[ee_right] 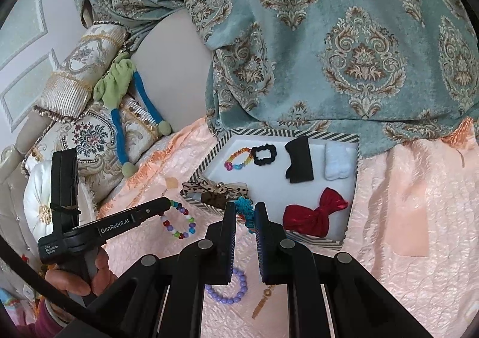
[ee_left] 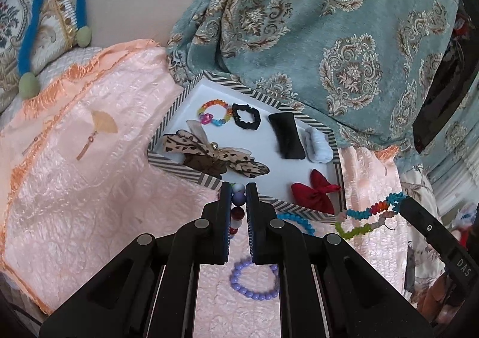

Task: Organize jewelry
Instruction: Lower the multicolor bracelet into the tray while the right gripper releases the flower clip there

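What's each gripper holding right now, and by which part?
Left gripper: multicoloured bead bracelet, pinched at one stretch of its loop. Right gripper: rainbow coiled hair tie, pinched at its blue end.

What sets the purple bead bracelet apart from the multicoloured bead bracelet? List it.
1. Colour: the purple bead bracelet is one lilac shade; the multicoloured bead bracelet mixes red, green, blue, white and purple beads.
2. State: the purple one lies loose on the pink bedspread; the multicoloured one hangs from the left hand-held gripper, which is shut on it.

Both are closed rings of round beads, and both are outside the striped tray.
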`<state>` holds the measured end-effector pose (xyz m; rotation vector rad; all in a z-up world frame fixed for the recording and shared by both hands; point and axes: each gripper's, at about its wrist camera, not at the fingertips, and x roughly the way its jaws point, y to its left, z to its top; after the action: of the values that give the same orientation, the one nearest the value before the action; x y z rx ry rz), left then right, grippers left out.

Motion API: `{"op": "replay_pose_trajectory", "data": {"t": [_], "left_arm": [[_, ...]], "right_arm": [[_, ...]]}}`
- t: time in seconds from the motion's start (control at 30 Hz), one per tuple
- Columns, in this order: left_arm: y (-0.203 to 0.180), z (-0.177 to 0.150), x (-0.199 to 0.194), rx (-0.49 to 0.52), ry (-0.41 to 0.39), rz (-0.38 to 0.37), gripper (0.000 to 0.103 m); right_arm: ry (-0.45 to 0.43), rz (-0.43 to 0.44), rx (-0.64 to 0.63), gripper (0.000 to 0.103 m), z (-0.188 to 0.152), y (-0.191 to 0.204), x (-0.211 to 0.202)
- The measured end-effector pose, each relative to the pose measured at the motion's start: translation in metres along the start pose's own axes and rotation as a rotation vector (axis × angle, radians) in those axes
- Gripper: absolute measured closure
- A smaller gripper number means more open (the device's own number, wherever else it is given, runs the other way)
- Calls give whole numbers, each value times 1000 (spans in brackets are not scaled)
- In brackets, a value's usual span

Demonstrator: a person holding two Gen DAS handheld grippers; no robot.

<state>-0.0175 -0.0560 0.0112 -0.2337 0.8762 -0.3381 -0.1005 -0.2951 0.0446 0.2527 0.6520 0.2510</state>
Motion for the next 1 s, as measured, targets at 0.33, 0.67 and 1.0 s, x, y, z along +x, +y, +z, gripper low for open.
{"op": "replay_pose_trajectory", "data": {"t": [0.33, 0.67, 1.0], "left_arm": [[-12, 12, 5, 39, -10, 34, 95], [-22, 44, 17, 71, -31, 58, 95], [-31, 68, 49, 74, -28, 78, 95]], "right_arm": [[14, -3, -11, 92, 7, 0, 11], [33, -8, -33, 91, 22, -3, 32], [72, -13, -48, 92, 31, -10, 66]]}}
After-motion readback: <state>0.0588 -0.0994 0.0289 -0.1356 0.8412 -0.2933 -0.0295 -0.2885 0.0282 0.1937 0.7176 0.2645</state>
